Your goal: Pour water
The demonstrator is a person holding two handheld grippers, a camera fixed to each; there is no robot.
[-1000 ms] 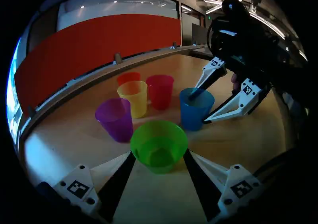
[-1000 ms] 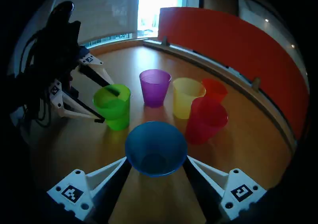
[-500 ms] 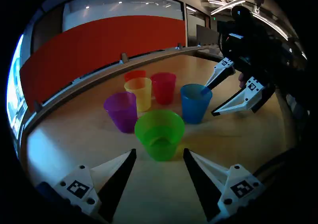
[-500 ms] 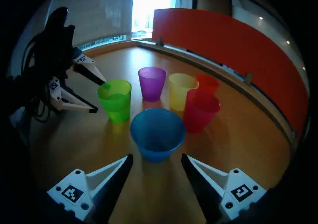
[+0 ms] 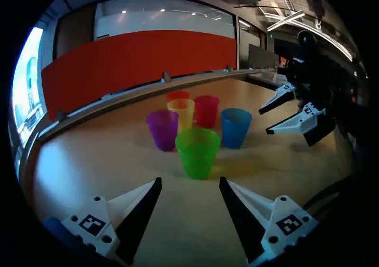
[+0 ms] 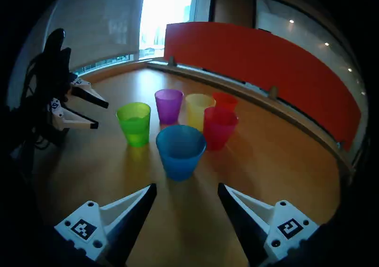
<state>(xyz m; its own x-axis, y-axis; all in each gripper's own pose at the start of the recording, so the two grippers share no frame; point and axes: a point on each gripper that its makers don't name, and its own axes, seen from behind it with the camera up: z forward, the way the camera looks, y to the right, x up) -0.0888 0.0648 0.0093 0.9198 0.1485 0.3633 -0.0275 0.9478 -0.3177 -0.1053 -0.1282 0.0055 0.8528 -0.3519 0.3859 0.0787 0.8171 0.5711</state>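
Wooden table backed by red partition, green cup ahead of left gripper, blue cup ahead of right gripper, both jaws spread wide, nothing held, bright window caught in right gripper view

Green cup, blue cup, purple cup, yellow cup, red cup, orange cup

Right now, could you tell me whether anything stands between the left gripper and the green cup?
Nothing visible does. In the left gripper view, the green cup stands straight ahead of the open left gripper, with just bare table between them. The purple cup and blue cup stand behind it, one to each side.
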